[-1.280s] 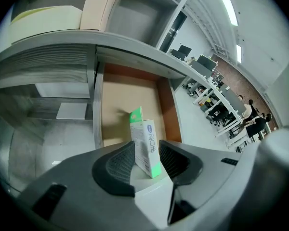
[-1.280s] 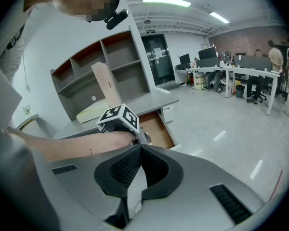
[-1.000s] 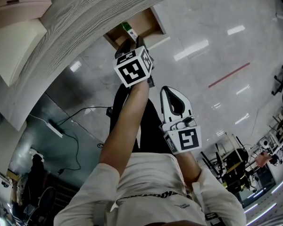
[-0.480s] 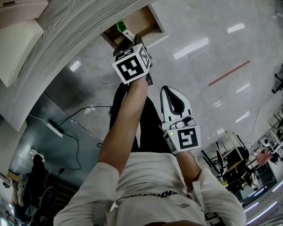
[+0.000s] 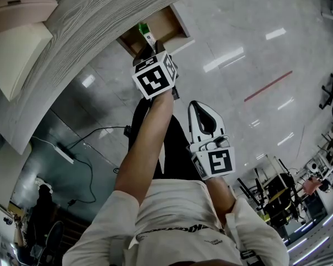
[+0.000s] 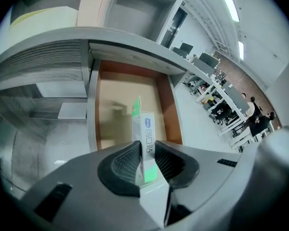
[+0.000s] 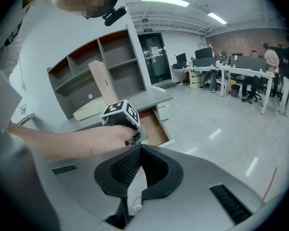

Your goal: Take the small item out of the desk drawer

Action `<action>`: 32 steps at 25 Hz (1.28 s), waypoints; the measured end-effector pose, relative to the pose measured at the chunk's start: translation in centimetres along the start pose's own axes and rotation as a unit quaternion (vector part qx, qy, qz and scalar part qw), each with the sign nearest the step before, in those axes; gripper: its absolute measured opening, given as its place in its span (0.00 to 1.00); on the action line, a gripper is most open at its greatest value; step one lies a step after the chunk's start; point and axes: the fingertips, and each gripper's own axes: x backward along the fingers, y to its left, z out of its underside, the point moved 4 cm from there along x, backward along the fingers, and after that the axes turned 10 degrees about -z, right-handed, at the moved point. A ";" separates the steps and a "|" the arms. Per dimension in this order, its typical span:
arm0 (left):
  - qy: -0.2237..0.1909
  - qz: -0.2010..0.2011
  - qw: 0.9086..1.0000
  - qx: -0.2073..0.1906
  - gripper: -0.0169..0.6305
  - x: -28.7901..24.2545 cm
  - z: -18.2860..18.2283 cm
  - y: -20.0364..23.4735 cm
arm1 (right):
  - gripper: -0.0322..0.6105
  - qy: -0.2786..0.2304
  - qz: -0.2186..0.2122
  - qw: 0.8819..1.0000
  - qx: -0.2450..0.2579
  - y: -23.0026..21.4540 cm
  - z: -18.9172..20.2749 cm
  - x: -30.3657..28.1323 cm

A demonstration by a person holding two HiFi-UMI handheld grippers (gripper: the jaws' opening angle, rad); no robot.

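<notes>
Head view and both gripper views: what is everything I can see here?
small box: one, white with green and blue print, upright between the left gripper's jaws, over the drawer
drawer: one, brown inside, pulled out from under the desk
desk: one, grey wood grain
shelf unit: one, grey, on the desk
cable: one, black, on the glossy floor
left gripper: grey, jaws closing on the small box
right gripper: grey, jaws together, empty, held back near the person's body
</notes>
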 end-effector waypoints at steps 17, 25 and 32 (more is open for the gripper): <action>-0.062 0.045 0.996 -0.037 0.18 13.2 -2.9 -2.5 | 0.10 -0.062 0.007 0.998 0.020 1.9 -5.1 6.8; -0.113 0.063 0.989 -0.071 0.18 21.2 -5.5 -4.1 | 0.10 -0.094 0.001 0.995 0.045 4.0 -9.7 9.8; -0.151 0.079 0.980 -0.102 0.18 28.3 -6.3 -4.4 | 0.10 -0.120 -0.009 0.992 0.049 6.1 -14.1 12.5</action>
